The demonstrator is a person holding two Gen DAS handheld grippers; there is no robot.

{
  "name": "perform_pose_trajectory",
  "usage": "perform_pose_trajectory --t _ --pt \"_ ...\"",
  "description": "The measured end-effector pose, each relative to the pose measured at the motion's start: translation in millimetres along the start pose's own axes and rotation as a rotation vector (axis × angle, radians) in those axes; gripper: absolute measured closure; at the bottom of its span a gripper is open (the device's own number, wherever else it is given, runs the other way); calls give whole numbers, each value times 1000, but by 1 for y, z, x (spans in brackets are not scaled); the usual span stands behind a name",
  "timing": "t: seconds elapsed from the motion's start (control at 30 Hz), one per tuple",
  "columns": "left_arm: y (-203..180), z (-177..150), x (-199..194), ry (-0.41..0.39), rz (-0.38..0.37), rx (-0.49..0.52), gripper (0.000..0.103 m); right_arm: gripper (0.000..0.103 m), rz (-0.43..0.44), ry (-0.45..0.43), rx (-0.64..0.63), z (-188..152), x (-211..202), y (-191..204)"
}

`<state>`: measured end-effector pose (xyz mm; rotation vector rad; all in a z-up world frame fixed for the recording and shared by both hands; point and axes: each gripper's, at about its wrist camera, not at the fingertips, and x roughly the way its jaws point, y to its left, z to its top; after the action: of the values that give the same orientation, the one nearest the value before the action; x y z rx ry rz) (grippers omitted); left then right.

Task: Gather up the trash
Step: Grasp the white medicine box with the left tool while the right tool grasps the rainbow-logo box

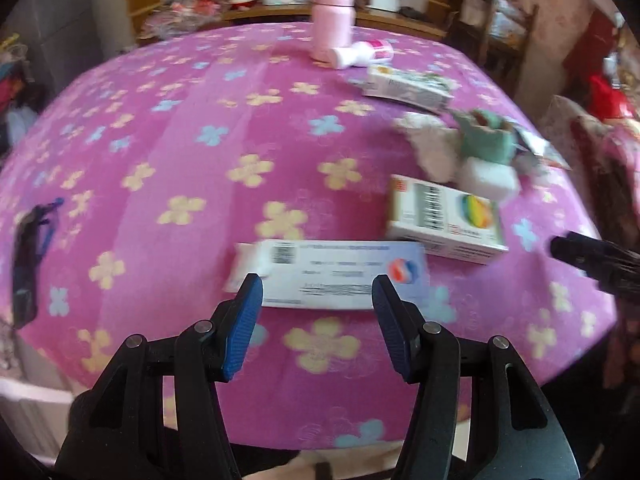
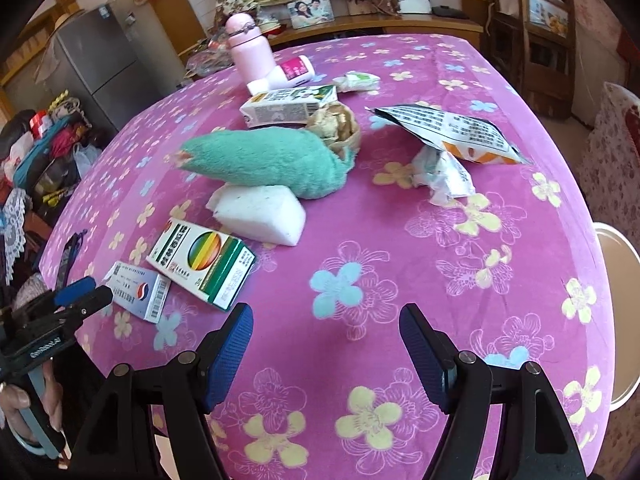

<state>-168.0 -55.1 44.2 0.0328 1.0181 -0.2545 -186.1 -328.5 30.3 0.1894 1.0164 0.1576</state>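
The left gripper (image 1: 318, 292) is hovering with its jaws apart and nothing between them, just short of the flat blue-and-white box (image 1: 332, 274) that is lying near the table's (image 1: 168, 128) front edge. The right gripper (image 2: 326, 320) is also standing released and empty, over bare cloth near the front edge, well apart from any item.

The trash is sitting in a loose line running from the front-left toward the far edge: the flat box, then the green box (image 2: 202, 266) touching or nearly touching it, a white foam block (image 2: 260, 216), a teal plush cloth (image 2: 264, 162) resting on the block, a crumpled brown paper (image 2: 334, 126), a milk carton (image 2: 288, 108), and a snack bag (image 2: 448, 132) with a crumpled wrapper (image 2: 442, 178) beside it toward the right edge. A pink bottle (image 2: 250, 54) and a small white bottle (image 2: 286, 74) are standing and lying near the far edge.

The likely risk is with the flat box: it is lying low on soft cloth, so the pads may be pinching the tablecloth along with it, or sliding it into the green box instead of gripping it. The left view is blurring, which suggests a quick approach; closing too early could be missing the box altogether. Judging what counts as trash is another hazard, since the plush cloth and pink bottle may not be.
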Motion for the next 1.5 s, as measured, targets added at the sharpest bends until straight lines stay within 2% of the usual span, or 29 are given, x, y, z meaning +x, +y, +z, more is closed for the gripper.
perform_pose_trajectory --t 0.13,0.23,0.4,0.5,0.6,0.7,0.83,0.93,1.0,1.13,1.17,1.23,1.43,1.5 --pt "-12 -3 0 22 -17 84 47 30 5 -1 13 0 0 -3" --pt "-23 -7 9 85 -68 165 47 30 8 4 24 0 0 -5" --pt "-39 -14 24 129 -42 217 47 30 10 6 23 -1 0 -4" --pt "-34 -5 34 111 10 165 47 30 9 5 23 -1 0 -3" --pt "-15 13 46 101 39 44 47 29 6 6 20 -1 -1 -3" --pt "4 34 57 78 80 -36 48 29 2 7 22 0 -1 -4" --pt "32 62 71 61 114 -101 48 29 6 11 27 2 1 -3" --pt "54 69 62 41 51 -184 48 29 11 15 17 2 2 -2" --pt "62 72 52 15 38 -192 47 29 19 16 22 3 5 -2" --pt "71 87 44 -22 7 -133 46 29 65 31 50 8 12 -2" --pt "72 91 45 -18 -5 -106 40 29 70 35 51 8 13 -1" --pt "74 98 50 3 -38 -28 35 29 70 39 45 8 14 2" --pt "73 102 60 18 -101 184 35 29 58 52 51 10 17 3" --pt "67 102 63 41 -104 294 35 29 51 58 48 11 18 4"
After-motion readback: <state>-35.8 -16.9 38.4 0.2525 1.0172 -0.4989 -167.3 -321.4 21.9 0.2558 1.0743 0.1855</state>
